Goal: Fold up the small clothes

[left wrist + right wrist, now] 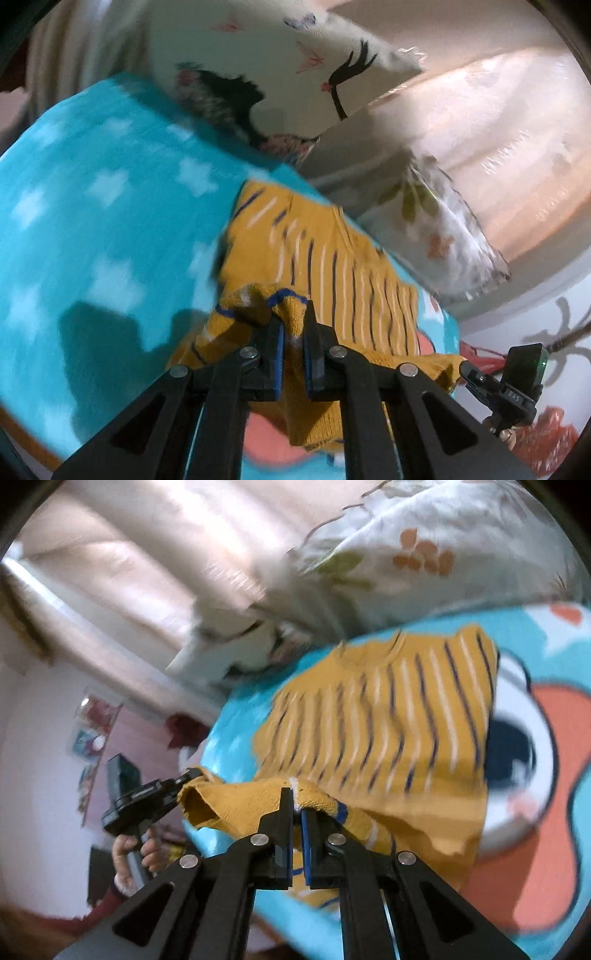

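Left gripper [293,325] clamped tight on the hem of the mustard-yellow knit sweater with white and navy stripes [332,258]. Right gripper [296,806] likewise pinches the hem, lifted. Sweater body lies on turquoise star-print blanket [92,166]; 2 floral pillows [266,66] far side.

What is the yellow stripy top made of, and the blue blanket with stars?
The yellow top looks like soft knitted yarn: its lifted hem shows a nubbly, looped weave. The blue blanket looks like fuzzy fleece with a matte, printed surface, though blur makes that uncertain.
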Motion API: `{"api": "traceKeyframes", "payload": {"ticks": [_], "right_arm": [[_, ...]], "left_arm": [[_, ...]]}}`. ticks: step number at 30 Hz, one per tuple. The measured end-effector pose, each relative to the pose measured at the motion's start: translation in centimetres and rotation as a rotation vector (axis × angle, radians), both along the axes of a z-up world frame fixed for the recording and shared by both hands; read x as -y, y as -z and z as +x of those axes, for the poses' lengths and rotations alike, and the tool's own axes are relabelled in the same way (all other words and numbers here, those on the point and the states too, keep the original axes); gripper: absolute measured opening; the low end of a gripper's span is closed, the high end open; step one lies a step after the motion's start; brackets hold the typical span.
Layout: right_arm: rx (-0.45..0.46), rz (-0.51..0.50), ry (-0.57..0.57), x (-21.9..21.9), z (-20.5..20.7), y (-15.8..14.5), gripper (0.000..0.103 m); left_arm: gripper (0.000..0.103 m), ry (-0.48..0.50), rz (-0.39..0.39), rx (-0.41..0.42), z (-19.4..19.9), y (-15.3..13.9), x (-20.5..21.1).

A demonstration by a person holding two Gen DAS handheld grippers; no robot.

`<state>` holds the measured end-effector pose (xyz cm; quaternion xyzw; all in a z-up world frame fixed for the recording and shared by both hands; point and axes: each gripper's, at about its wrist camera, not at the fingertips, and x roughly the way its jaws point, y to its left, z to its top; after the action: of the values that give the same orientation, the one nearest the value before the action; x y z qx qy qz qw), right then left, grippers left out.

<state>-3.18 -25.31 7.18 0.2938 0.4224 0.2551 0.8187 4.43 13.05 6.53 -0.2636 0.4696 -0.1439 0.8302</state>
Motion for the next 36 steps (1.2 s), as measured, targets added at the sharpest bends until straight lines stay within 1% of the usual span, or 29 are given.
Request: {"api": "traceKeyframes", "payload": {"ticks": [1,3,4,5,6,8,9,10,11,12,13,14,16,18,19,20,22,24,25,26,27,28,29,30,31,33,34,35,36], "right_arm": [[-0.010,-0.023,0.038,0.2,2.7,0.3,0.005],[-0.031,-0.064,0.090,0.5,6.5,1.0,0.005],[-0.067,-0.090,0.138,0.9,9.0,2.1,0.007],[-0.088,-0.102,0.166,1.3,10.3,2.6,0.008],[-0.117,-0.130,0.206,1.8,12.1,3.5,0.008],[-0.134,-0.151,0.246,2.3,13.4,3.6,0.009],[-0.126,-0.132,0.251,2.5,13.5,3.3,0.014],[-0.108,-0.134,0.252,2.5,13.3,2.8,0.028],[-0.085,-0.171,0.259,2.4,13.0,2.2,0.039],[-0.069,-0.209,0.262,2.4,12.5,1.8,0.056],[-0.050,-0.257,0.262,2.3,12.2,1.3,0.059],[-0.037,-0.319,0.256,1.9,11.8,0.8,0.059],[-0.018,-0.383,0.232,1.5,10.9,0.2,0.059],[0.016,-0.436,0.160,-0.1,9.7,0.0,0.059],[0.028,-0.462,0.102,-1.5,9.1,0.2,0.059],[0.033,-0.480,0.067,-2.2,8.8,0.4,0.059],[0.052,-0.560,0.005,-4.4,8.8,1.3,0.057],[0.049,-0.638,-0.022,-5.8,9.9,3.1,0.057],[0.044,-0.664,-0.021,-6.0,10.4,3.8,0.057],[0.027,-0.711,-0.016,-6.1,11.6,5.1,0.057],[0.013,-0.733,-0.017,-6.2,12.2,5.9,0.056],[-0.009,-0.755,-0.019,-6.2,13.0,6.8,0.043],[-0.039,-0.763,-0.013,-5.8,13.7,7.5,0.032],[-0.045,-0.735,0.000,-5.2,13.8,7.1,0.012],[-0.052,-0.692,0.011,-4.6,13.9,6.2,0.007],[-0.005,-0.637,0.067,-3.1,13.5,3.4,0.007],[0.008,-0.621,0.088,-2.4,13.3,2.5,0.006],[0.025,-0.609,0.135,-1.2,13.2,1.1,0.006],[0.033,-0.613,0.164,-0.5,13.3,0.3,0.006]], "left_arm": [[0.008,0.004,0.009,0.002,1.6,0.1,0.5],[0.009,0.014,0.056,-0.006,6.4,1.1,2.1],[0.010,0.011,0.058,-0.021,7.6,1.5,2.4],[0.011,0.001,0.042,-0.056,9.7,2.5,2.6],[0.012,-0.002,0.032,-0.071,10.5,2.8,2.5],[0.019,-0.004,0.005,-0.088,11.9,3.2,2.3],[0.032,0.004,-0.005,-0.080,12.1,3.1,2.1],[0.048,0.010,-0.010,-0.062,12.0,2.8,1.8],[0.054,0.009,0.001,-0.045,11.9,2.5,1.4],[0.059,0.010,0.007,-0.039,11.8,2.3,1.2],[0.059,0.017,0.015,-0.035,11.8,2.2,1.0],[0.059,0.030,0.029,-0.036,11.7,2.1,0.9],[0.059,0.051,0.064,-0.032,11.5,1.9,0.9],[0.059,0.095,0.101,-0.009,10.8,1.5,1.3],[0.059,0.126,0.117,0.009,10.4,1.2,1.7],[0.059,0.164,0.139,0.032,9.8,1.0,2.3],[0.059,0.227,0.182,0.051,9.4,1.3,3.8],[0.059,0.282,0.217,0.042,9.6,2.6,5.5],[0.059,0.286,0.223,0.036,9.8,3.1,5.8],[0.059,0.283,0.228,0.022,10.2,3.8,6.2],[0.059,0.275,0.233,0.010,10.4,4.3,6.2],[0.059,0.262,0.237,-0.004,10.6,4.6,6.1],[0.059,0.248,0.227,-0.010,10.8,4.8,5.9],[0.059,0.240,0.211,-0.008,10.9,4.6,5.6],[0.059,0.238,0.205,-0.004,10.8,4.4,5.4],[0.059,0.233,0.199,0.017,10.9,3.9,5.1],[0.059,0.231,0.200,0.023,11.0,3.7,4.9],[0.059,0.228,0.209,0.020,11.3,3.7,4.8],[0.059,0.225,0.216,0.015,11.5,3.8,4.8]]}}
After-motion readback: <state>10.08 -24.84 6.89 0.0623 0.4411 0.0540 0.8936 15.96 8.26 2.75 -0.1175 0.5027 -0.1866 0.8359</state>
